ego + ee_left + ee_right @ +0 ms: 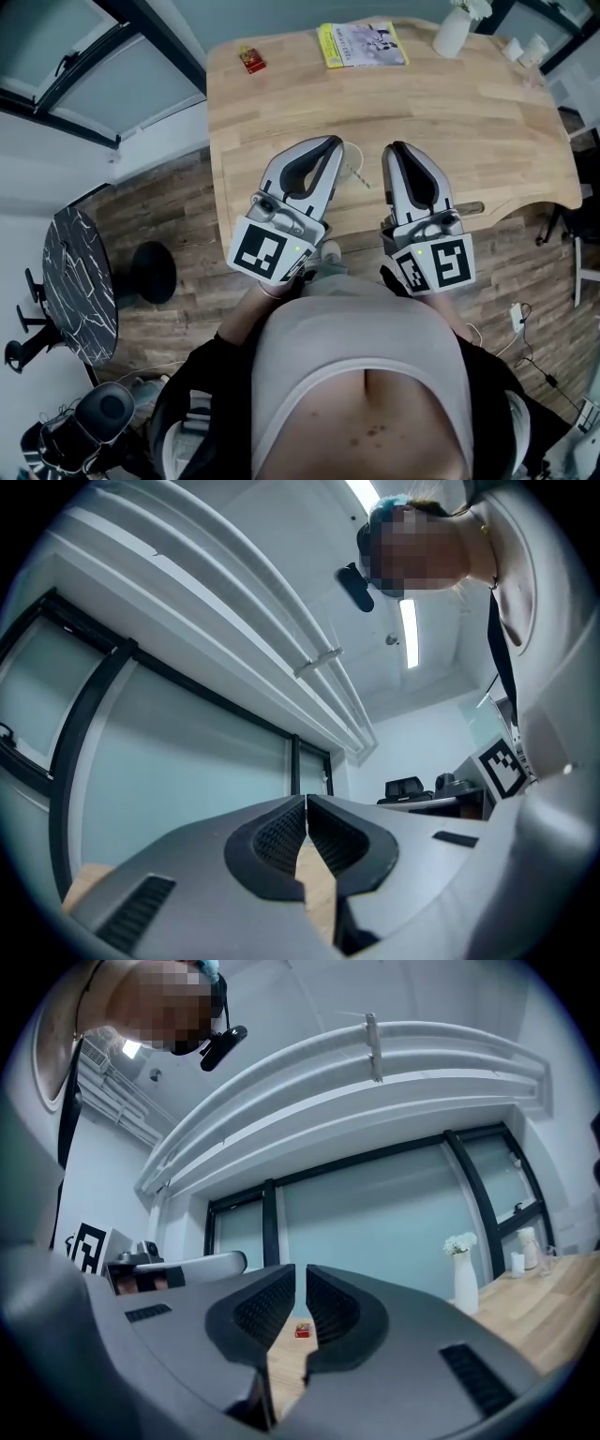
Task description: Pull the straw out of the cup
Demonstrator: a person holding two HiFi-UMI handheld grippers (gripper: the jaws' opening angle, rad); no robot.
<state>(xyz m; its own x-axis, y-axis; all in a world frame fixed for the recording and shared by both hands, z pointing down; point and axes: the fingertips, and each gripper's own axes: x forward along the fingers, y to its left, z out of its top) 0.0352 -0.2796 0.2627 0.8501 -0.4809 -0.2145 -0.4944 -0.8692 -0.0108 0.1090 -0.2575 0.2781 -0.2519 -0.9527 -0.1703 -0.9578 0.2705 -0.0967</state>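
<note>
Judging by how things lie, the task is either not begun or already over; the pictures do not settle which.

The left gripper (334,142) and the right gripper (397,148) are held side by side over the near edge of the light wooden table (469,112), well short of the white vase with pale flowers (453,33) at the far side. The left jaws are pressed together with nothing between them. The right jaws are also closed, showing only a hairline slit, and they are empty. So no straw is being gripped at this moment.

A thin pale stick (356,173) lies flat on the table between the two grippers, far nearer to the person than the vase. It may be the straw, already out of its cup, but it is too small to be sure.

No cup stands near the grippers. Two small pale vessels (534,49) sit just right of the vase and could be cups; no straw can be made out in them.

A yellow-edged book (364,44) lies left of the vase, and a small red object (251,60) lies further left again.

If the stick is not the straw, the whole job remains: reach the cup, grip the straw, and draw it out.
</note>
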